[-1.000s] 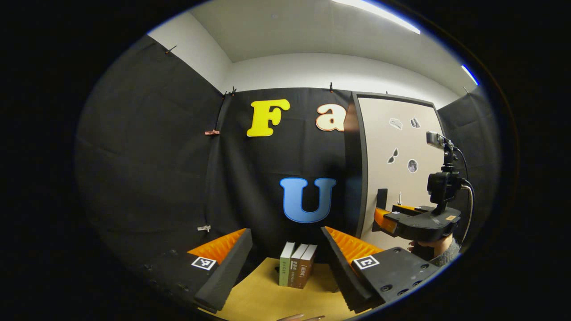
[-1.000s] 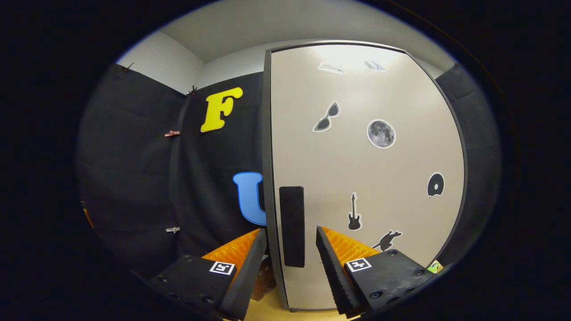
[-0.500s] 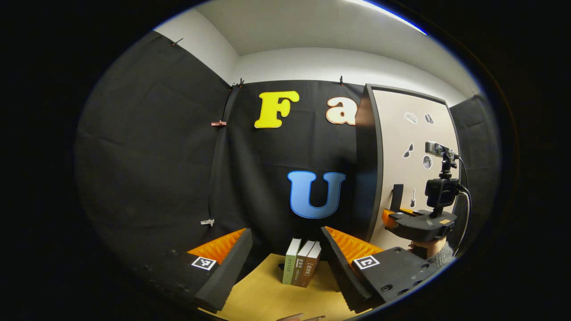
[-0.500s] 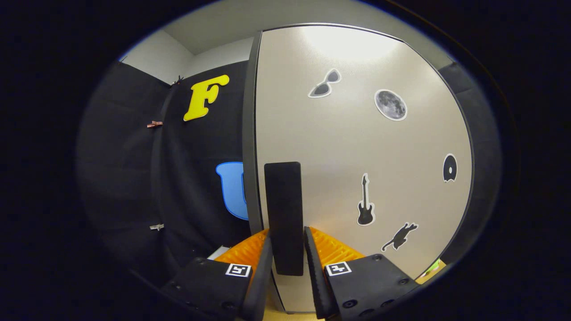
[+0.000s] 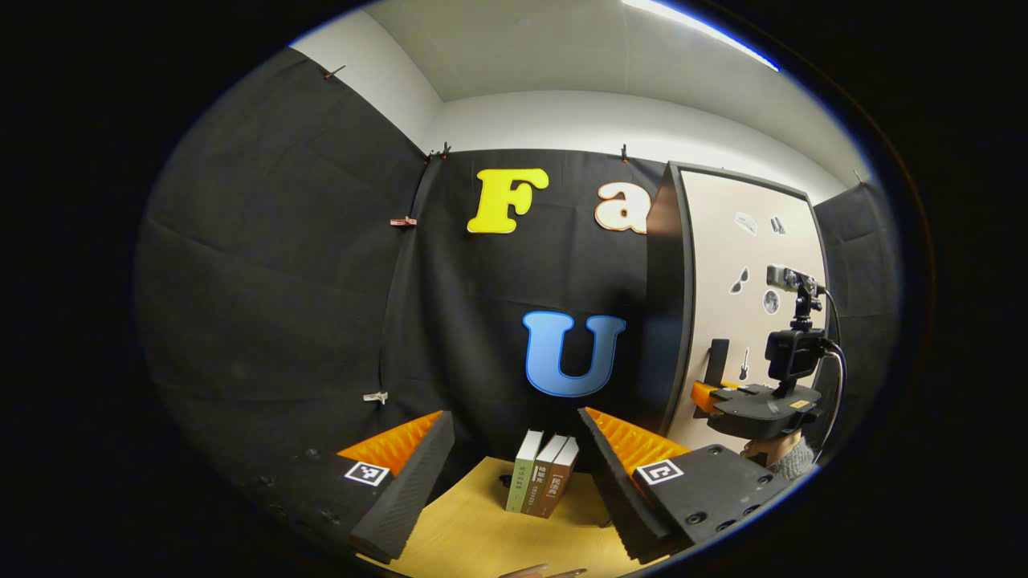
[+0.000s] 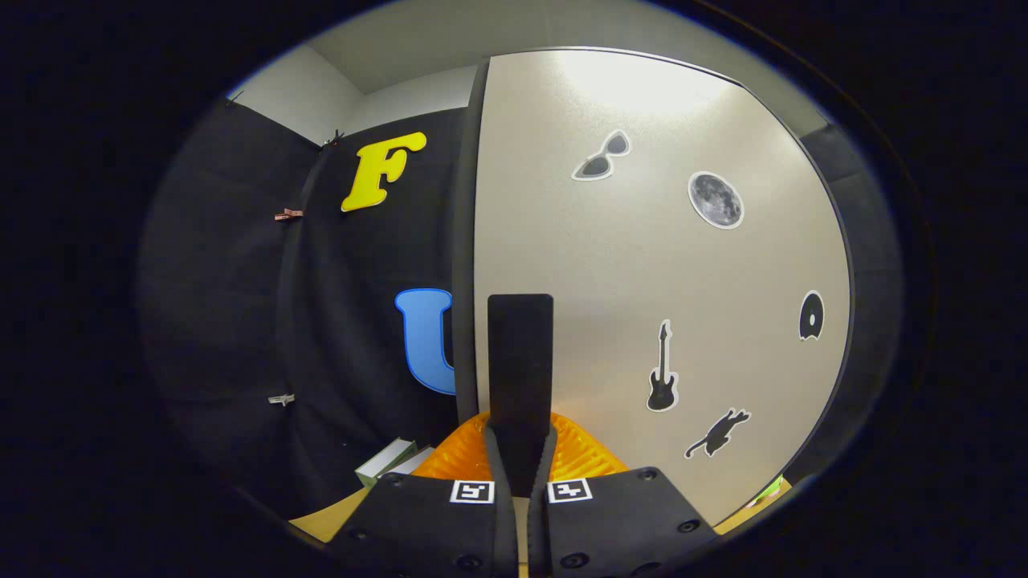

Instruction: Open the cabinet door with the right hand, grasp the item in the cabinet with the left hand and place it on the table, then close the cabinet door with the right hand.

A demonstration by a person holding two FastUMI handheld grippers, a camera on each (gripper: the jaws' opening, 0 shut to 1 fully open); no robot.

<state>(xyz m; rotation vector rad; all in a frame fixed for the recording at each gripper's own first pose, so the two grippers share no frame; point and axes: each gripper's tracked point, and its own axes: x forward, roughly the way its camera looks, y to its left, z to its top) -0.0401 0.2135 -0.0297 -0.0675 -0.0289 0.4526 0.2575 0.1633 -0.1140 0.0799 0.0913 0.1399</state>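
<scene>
Cabinet door, pale with dark silhouette stickers, stands upright at the right of the booth; its black vertical handle is clamped between both fingers of the right hand-held gripper. In the left gripper view the same door shows edge-on, seemingly slightly ajar, though that is hard to judge. The left hand-held gripper hangs spread wide, grasping nothing, above the wooden worktop, facing three books leaning together upright.
</scene>
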